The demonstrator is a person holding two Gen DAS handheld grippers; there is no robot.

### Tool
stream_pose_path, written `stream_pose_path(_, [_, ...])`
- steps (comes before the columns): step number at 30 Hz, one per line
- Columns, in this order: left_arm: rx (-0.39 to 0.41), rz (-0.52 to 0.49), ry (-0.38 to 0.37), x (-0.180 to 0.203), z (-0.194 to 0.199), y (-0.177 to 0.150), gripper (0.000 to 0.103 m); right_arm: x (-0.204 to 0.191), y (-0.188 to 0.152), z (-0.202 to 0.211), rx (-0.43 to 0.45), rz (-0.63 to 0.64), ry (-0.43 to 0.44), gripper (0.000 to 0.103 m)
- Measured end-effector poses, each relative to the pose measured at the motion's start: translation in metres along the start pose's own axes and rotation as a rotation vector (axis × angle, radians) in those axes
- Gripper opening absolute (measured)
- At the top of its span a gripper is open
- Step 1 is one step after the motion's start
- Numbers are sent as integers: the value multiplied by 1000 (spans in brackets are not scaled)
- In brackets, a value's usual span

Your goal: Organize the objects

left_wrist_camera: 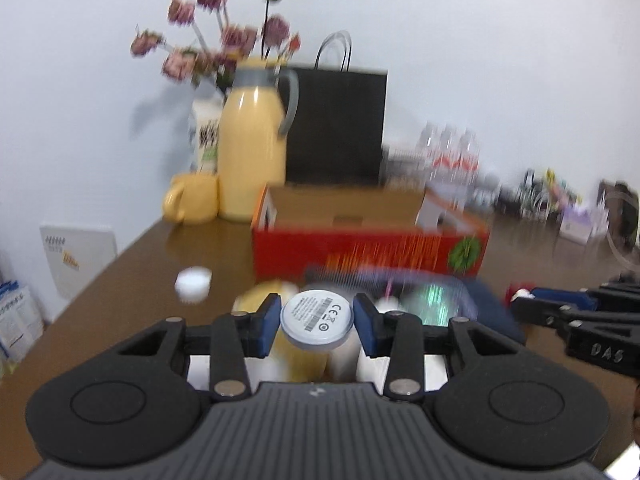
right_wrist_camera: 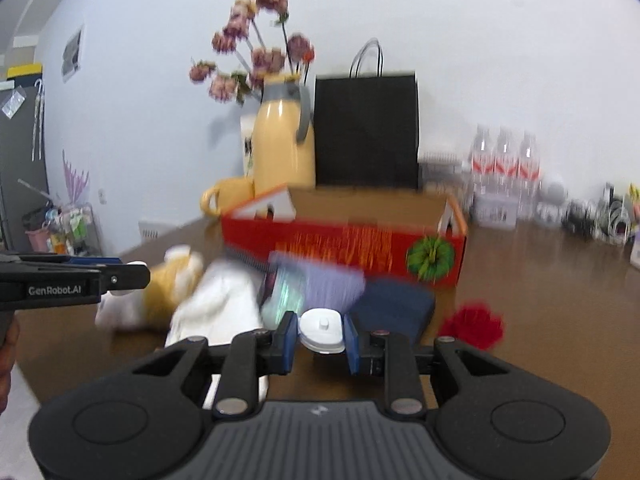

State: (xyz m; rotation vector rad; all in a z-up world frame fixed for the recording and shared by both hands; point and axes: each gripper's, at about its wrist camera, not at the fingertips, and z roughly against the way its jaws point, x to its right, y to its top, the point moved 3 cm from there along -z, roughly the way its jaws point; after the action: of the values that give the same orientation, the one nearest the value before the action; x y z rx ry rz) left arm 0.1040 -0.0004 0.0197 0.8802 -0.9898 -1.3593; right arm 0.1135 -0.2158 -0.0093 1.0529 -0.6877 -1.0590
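Round white disc (left_wrist_camera: 317, 318), barcode label up, clamped in left gripper (left_wrist_camera: 317, 320); right gripper (right_wrist_camera: 321, 334) grasps small white plastic adapter (right_wrist_camera: 322, 330). Both raised above brown table (left_wrist_camera: 140, 272).

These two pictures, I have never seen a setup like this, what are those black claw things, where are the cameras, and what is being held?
Each black claw is a hand-held gripper with a camera looking along its fingers. One picture is from the left gripper, shut on a round white disc with a printed label. The other is from the right gripper, shut on a small white plastic piece. On the brown wooden table lie an open red cardboard box, a yellow jug and a yellow mug.
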Motion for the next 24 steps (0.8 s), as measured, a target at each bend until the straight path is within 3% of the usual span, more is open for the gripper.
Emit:
stream_pose_path(7, [112, 25, -19, 19, -40, 67, 40, 14, 65, -32, 112, 25, -26, 24])
stream_pose_path(14, [133, 105, 20, 24, -100, 110, 40, 31, 117, -84, 171, -5, -50, 24])
stream_pose_path(20, [105, 153, 72, 20, -157, 117, 40, 48, 128, -139, 159, -67, -84, 24])
stream_pose_path(24, [45, 174, 105, 19, -193, 102, 40, 64, 118, -169, 116, -111, -111, 24])
